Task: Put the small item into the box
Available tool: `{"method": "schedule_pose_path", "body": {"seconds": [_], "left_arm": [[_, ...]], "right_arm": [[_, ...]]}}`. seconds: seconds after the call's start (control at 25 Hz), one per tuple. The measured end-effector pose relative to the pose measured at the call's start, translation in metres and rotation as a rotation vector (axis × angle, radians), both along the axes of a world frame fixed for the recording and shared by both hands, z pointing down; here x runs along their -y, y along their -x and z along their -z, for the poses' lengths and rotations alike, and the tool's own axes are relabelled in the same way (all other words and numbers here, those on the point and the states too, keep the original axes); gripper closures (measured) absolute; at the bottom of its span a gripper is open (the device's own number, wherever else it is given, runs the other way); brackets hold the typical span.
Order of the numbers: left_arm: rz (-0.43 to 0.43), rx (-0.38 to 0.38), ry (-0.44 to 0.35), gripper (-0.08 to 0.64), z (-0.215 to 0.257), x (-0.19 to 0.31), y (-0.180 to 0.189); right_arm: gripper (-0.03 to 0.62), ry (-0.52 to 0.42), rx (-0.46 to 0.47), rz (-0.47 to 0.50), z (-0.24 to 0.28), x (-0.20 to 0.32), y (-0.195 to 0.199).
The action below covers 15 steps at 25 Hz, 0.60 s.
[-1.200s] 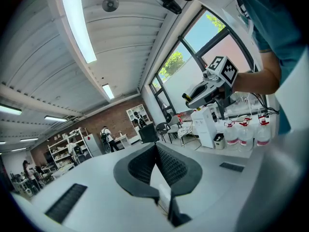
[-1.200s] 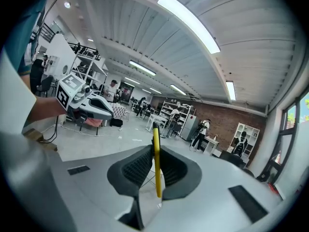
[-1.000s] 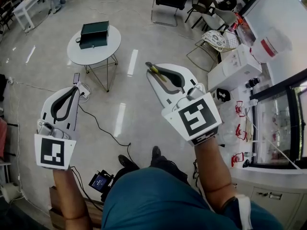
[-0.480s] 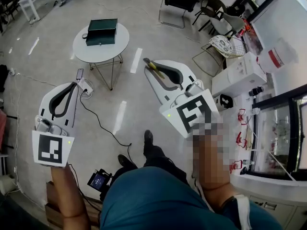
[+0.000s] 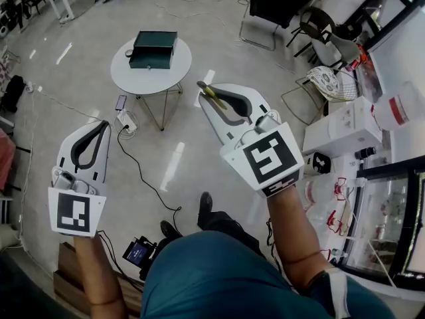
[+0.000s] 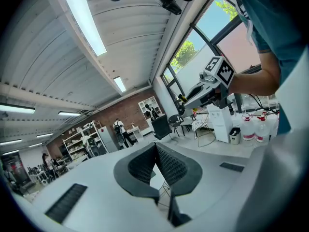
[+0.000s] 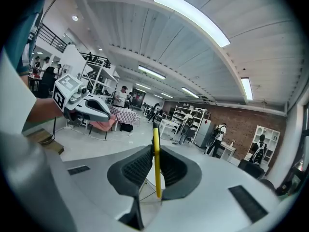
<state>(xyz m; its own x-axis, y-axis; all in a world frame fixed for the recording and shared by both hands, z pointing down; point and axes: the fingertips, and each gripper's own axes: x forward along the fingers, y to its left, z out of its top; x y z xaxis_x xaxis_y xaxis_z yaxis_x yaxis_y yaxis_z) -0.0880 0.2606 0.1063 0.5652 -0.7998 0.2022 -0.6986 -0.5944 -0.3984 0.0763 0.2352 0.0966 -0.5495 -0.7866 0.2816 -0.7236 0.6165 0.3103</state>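
Note:
A dark green box [image 5: 153,49] rests on a round white table [image 5: 143,75] at the upper left of the head view, well ahead of both grippers. My right gripper [image 5: 207,93] is held up at centre, shut on a thin yellow item [image 5: 212,96] that sticks out past its tips. In the right gripper view the yellow item [image 7: 156,161] stands upright, pinched between the dark pads [image 7: 137,167]. My left gripper [image 5: 103,126] hangs lower left, shut with nothing in it; its pads [image 6: 174,164] meet in the left gripper view.
A cable and a power strip [image 5: 127,120] lie on the shiny floor below the table. Chairs [image 5: 269,8] stand at the top right. White cabinets and a counter with bottles [image 5: 345,128] run along the right side. The person's foot [image 5: 204,203] is on the floor below.
The view has shifted, so the table and box sit lower and nearer the centre. Both grippers keep nearly the same pose, the right still pinching the yellow item.

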Motion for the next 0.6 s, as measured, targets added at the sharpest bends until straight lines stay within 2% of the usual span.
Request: {"method": "schedule_pose_path", "body": {"seconds": [0.6], "left_arm": [[0.138, 0.022, 0.004, 0.541, -0.003, 0.038, -0.032]], "right_arm": [[0.526, -0.001, 0.025, 0.144, -0.006, 0.065, -0.024]]}}
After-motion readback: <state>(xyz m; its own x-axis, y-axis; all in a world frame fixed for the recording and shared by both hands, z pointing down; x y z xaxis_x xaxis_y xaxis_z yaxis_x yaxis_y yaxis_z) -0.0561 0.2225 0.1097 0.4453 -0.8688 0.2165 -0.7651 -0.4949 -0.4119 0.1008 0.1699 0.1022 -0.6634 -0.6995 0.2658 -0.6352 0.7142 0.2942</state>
